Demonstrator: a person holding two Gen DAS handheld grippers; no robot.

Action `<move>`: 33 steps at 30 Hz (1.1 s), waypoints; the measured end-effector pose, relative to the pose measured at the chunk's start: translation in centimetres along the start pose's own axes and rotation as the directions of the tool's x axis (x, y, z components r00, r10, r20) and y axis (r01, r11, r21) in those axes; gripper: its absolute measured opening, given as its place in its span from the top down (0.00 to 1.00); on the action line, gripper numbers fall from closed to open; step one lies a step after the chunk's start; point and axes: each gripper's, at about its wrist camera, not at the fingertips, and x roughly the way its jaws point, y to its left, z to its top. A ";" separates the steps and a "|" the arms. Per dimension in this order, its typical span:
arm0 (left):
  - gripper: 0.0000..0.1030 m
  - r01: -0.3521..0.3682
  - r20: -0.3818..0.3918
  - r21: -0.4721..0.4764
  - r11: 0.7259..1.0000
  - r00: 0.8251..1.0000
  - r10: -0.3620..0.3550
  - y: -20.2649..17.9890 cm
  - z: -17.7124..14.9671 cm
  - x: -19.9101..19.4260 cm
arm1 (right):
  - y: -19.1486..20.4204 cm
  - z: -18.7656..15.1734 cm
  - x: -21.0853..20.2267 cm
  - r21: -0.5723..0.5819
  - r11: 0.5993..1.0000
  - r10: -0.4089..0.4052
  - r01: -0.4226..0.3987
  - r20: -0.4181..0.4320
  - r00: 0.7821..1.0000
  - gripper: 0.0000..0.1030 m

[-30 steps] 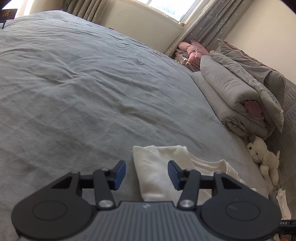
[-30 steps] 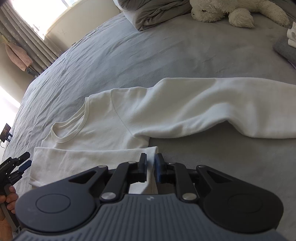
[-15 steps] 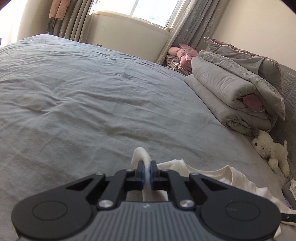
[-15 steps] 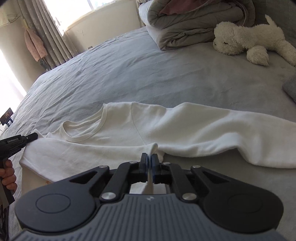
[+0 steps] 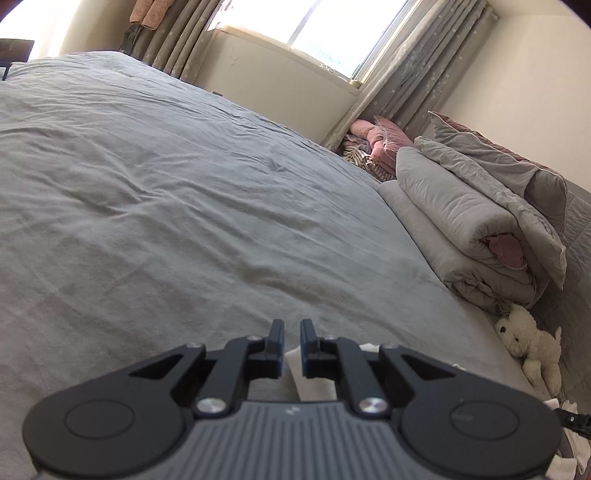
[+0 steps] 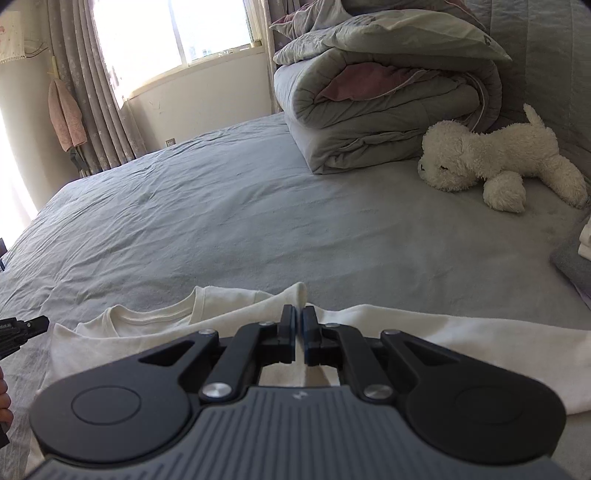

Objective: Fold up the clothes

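**Operator:** White fabric at the bottom of the left wrist view: confirm the item.

**Technician:** Confirmed. It is the shirt (image 5: 314, 384). Only a strip of it shows, low in the frame, behind the fingers and lying on the grey bed sheet (image 5: 184, 221).

**Operator:** State of the left gripper (image 5: 291, 332)?

**Technician:** Pressed together. The tips show a narrow slit, and lower down the pads pinch a fold of the shirt. To the right, a rolled grey duvet (image 5: 461, 229) lies at the edge of the bed, with a toy dog (image 5: 532, 343) below it.

**Operator:** Move on to the right wrist view, left to right.

**Technician:** At the far left edge, the tip of the left gripper touches or overlaps the shirt's edge; contact cannot be confirmed from here. Next comes the collar (image 6: 147, 317), which lies flat and faces up. At the centre, the right gripper (image 6: 299, 317) is pressed together on a raised ridge of the shirt, and the cloth peaks just above the fingertips. To the right, one sleeve (image 6: 480, 350) stretches along the sheet toward the frame edge.

**Operator:** And beyond the shirt?

**Technician:** The window (image 6: 177, 33) is at upper left, the duvet is at upper centre, and the toy dog lies on its side just beside the duvet, well apart from the shirt.
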 end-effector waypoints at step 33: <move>0.61 -0.004 -0.018 0.098 0.995 1.000 0.006 1.0 1.4 -1.3 | -4.3 -1.8 0.0 0.124 0.992 0.029 -0.005 -0.191 0.981 0.54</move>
